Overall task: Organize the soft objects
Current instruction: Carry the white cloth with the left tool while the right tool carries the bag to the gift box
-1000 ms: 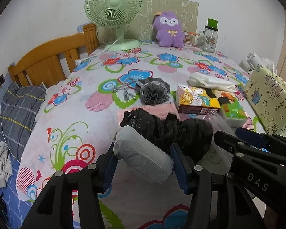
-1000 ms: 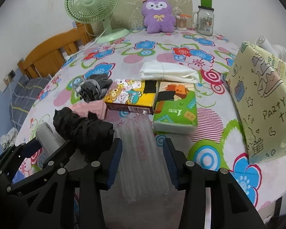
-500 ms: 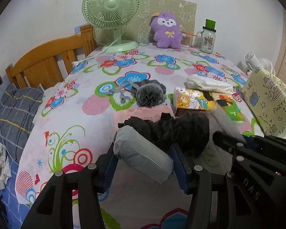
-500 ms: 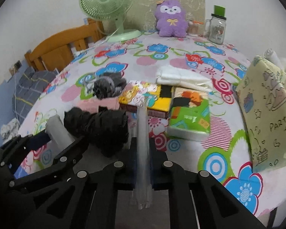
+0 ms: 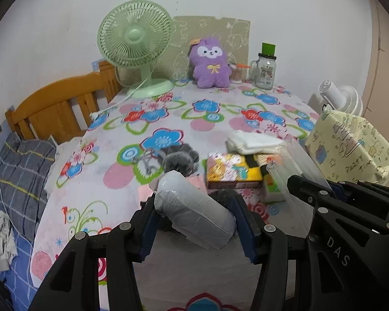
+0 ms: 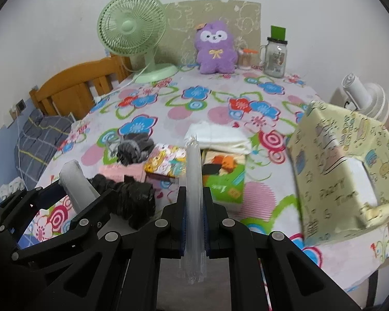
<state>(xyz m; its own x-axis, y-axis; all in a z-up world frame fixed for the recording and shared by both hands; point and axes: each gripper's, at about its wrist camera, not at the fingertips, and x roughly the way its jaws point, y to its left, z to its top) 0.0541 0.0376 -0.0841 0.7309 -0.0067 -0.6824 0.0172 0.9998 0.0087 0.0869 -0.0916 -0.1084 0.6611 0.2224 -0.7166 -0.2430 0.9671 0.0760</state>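
The left gripper [image 5: 194,215] is squeezing the grey wrapped roll [image 5: 192,213] at mid-length; the right gripper [image 6: 193,213], just beside that roll, is pinching the clear air-cushion sheet [image 6: 193,181] flat: both likely light, yielding, slippery film

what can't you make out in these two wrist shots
- Black crinkled bundle: mostly hidden behind the grey roll in the left wrist view.
- Green tissue pack: its print is split by the clear plastic pack in the right wrist view.
- Yellow party bag: motion-blurred, contents unclear.
- Small jar beside the purple plush: too small to identify.
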